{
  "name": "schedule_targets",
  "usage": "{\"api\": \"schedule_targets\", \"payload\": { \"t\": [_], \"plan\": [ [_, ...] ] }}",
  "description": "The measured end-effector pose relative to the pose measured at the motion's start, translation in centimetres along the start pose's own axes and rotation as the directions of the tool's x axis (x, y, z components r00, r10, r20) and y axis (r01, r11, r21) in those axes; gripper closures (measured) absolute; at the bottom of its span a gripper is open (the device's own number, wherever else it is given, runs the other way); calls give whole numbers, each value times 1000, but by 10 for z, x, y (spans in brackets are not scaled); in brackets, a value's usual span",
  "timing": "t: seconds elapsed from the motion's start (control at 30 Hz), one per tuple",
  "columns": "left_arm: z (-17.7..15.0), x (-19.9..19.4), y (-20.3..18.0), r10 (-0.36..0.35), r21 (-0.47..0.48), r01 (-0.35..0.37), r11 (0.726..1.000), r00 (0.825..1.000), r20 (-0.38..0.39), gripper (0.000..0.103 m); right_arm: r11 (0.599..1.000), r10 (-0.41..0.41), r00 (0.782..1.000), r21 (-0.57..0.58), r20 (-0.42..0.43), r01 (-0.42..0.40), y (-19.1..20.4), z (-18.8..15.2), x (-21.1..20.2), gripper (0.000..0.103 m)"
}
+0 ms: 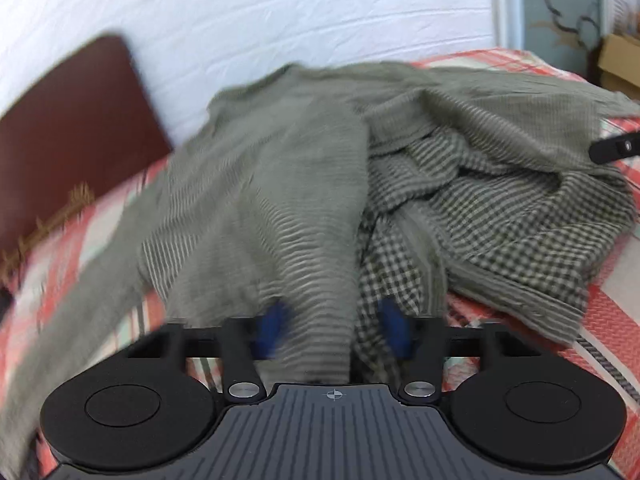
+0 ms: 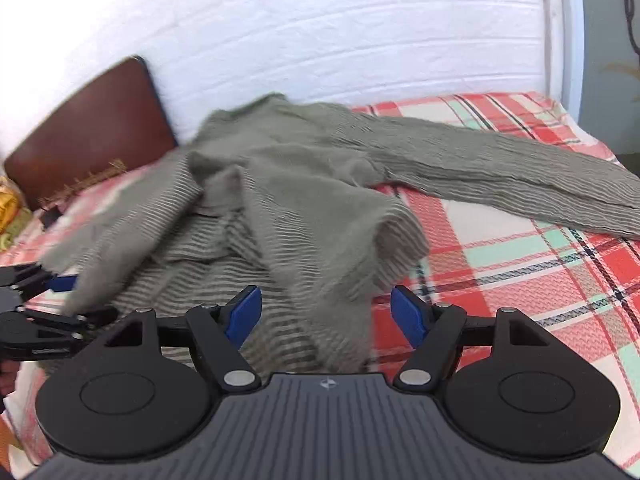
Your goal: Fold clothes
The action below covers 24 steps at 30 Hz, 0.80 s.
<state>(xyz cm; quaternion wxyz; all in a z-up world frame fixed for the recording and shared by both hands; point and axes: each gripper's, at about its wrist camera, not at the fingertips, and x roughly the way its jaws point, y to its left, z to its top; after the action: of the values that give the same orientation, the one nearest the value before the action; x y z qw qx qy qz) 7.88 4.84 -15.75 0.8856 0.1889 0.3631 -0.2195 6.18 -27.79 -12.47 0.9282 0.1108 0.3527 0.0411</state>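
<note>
A grey-green ribbed sweater [image 1: 272, 184] lies crumpled on the plaid bed, its checked inner side [image 1: 500, 216] showing on the right. In the right wrist view the sweater [image 2: 288, 200] spreads over the bed with one sleeve [image 2: 520, 172] stretched to the right. My left gripper [image 1: 334, 328] has its blue pads [image 1: 394, 328] wide apart with sweater fabric lying between them. My right gripper [image 2: 326, 316] is open, with a fold of the sweater between its blue pads [image 2: 406, 314]. The left gripper also shows in the right wrist view [image 2: 52, 284] at the sweater's left edge.
The bed has a red, white and mint plaid cover [image 2: 520, 280]. A dark brown headboard [image 2: 92, 136] stands at the left against a white brick wall [image 2: 320, 32]. A cardboard box [image 1: 620, 64] sits past the bed's far right.
</note>
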Motion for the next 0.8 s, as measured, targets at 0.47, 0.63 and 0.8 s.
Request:
{"api": "schedule_targets", "payload": {
  "t": [0.47,0.63,0.8],
  "plan": [
    [0,-17,139,226,-534,-176,827,974,28,99,982,-57,994,187,91,39,-51,42,15,97],
    [-29,6,142,217,-544,-207,813,975,-46,94,966,-102,994,234,-35,108,-69,22,50,96],
    [-26,-21,132,244,-522,-215,825,970,-14,43,960,-82,997,270,4,78,-70,15,37,74]
  ]
}}
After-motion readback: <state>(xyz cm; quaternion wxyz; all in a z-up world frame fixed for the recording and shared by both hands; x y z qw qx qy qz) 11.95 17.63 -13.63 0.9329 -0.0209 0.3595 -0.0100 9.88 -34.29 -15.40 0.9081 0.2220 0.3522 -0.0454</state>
